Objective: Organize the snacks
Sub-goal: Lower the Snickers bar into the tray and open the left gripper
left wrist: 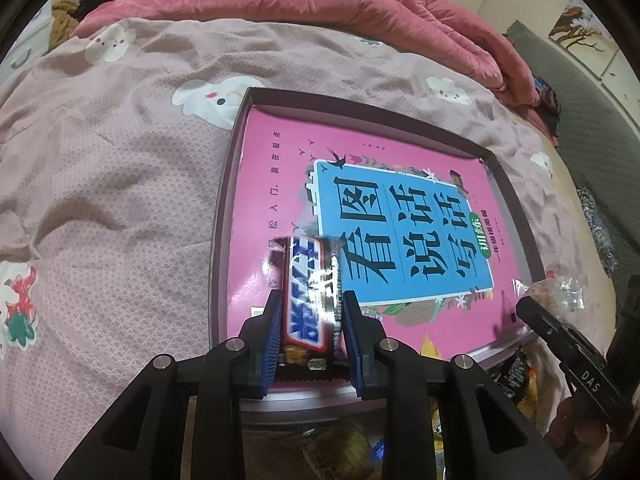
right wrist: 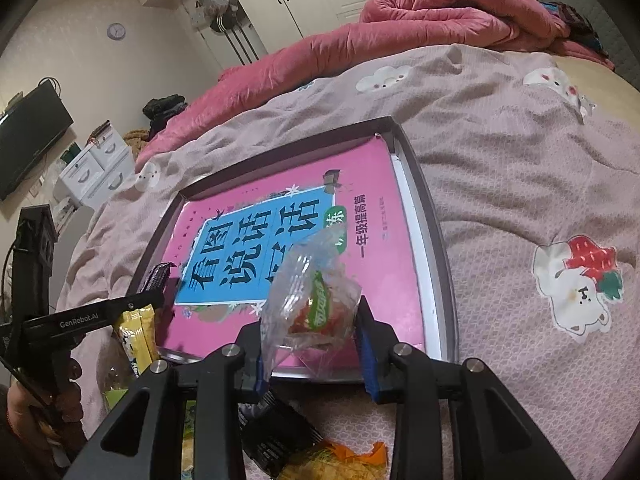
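1. Landmark: a shallow dark-rimmed tray on a pink bedspread printed with white cartoon animals. A pink book lies flat inside it, nearly filling it.
2. Book cover: blue panel with large black Chinese characters; in the right wrist view a smaller line reads "一年级提高篇", with a green badge partly hidden.
3. Left gripper: jaws clamped on a candy bar, brown wrapper with a blue-and-white logo and red edging, lettering blurred. The bar is over the tray's near left corner.
4. Right gripper: jaws closed on a clear plastic snack packet with a green-and-red label, writing unreadable. The packet hangs above the tray's near edge.
5. Writing on tools: "GenRobot.AI" on the left gripper's side in the right wrist view, "DAS" on the right gripper in the left wrist view.
6. Loose snack packets, yellow, black and orange, lie just outside the tray's near edge.
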